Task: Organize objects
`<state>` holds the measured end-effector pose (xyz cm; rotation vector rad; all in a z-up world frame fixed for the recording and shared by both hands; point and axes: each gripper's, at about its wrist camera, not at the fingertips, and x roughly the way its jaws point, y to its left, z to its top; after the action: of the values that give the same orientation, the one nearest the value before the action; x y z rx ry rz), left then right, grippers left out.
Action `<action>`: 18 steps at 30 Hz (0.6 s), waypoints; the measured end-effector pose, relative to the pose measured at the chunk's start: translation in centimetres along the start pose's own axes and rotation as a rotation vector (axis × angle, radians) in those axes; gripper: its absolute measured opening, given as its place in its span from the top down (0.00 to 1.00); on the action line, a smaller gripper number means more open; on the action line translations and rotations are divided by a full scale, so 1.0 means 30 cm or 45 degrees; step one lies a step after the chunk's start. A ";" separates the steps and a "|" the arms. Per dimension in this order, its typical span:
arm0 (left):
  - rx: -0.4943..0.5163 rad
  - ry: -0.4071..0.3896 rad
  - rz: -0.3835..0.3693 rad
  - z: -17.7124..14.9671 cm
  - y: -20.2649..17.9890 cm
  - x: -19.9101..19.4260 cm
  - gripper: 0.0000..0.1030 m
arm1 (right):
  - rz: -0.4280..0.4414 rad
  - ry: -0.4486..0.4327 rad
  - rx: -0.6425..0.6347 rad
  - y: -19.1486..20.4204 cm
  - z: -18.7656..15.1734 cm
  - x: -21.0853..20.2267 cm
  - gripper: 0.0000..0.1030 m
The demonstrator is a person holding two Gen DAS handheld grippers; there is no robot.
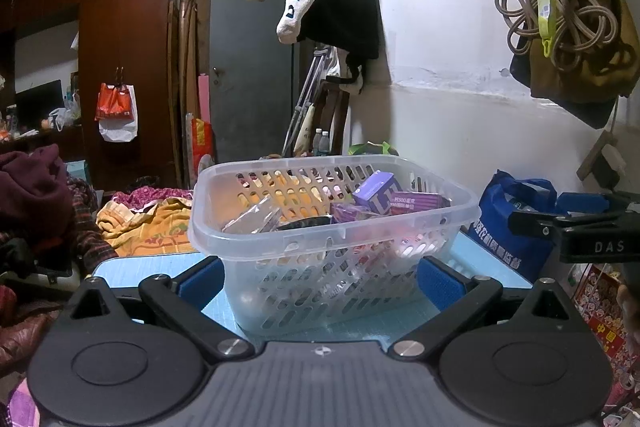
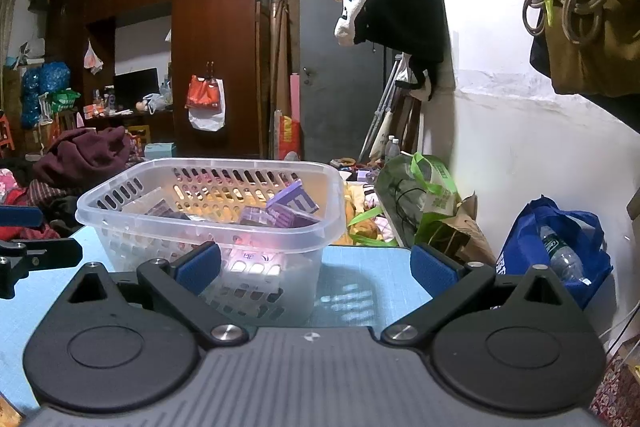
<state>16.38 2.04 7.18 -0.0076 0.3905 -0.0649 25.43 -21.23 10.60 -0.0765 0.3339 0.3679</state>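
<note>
Two grippers face a clear plastic basket [image 1: 334, 227] that stands on a light blue table [image 1: 160, 265]. From the left wrist view, the left gripper [image 1: 320, 281] has its jaws spread wide, one blue pad on each side of the basket's near wall, and whether the pads touch it cannot be told. From the right wrist view, the right gripper [image 2: 316, 265] is also wide apart and holds nothing, with the basket in front of its left finger. Inside the basket lie purple boxes [image 1: 378, 193] and a clear packet [image 1: 254, 215]. Beside the table's right edge sits a blue bag [image 2: 556, 247] holding a bottle, near a white wall [image 1: 460, 75]
</note>
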 end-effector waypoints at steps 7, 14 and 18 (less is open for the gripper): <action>-0.002 0.001 -0.008 0.001 0.001 0.001 0.00 | 0.000 0.003 0.006 -0.003 0.000 0.001 0.00; -0.009 -0.001 -0.007 0.004 0.000 0.001 0.00 | -0.006 -0.004 0.006 -0.006 -0.001 0.000 0.00; -0.011 0.000 -0.006 0.006 -0.001 0.003 0.00 | -0.007 0.000 0.013 -0.011 -0.001 0.001 0.00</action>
<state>16.52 2.00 7.30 -0.0169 0.3905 -0.0682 25.57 -21.55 10.56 -0.0678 0.3352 0.3604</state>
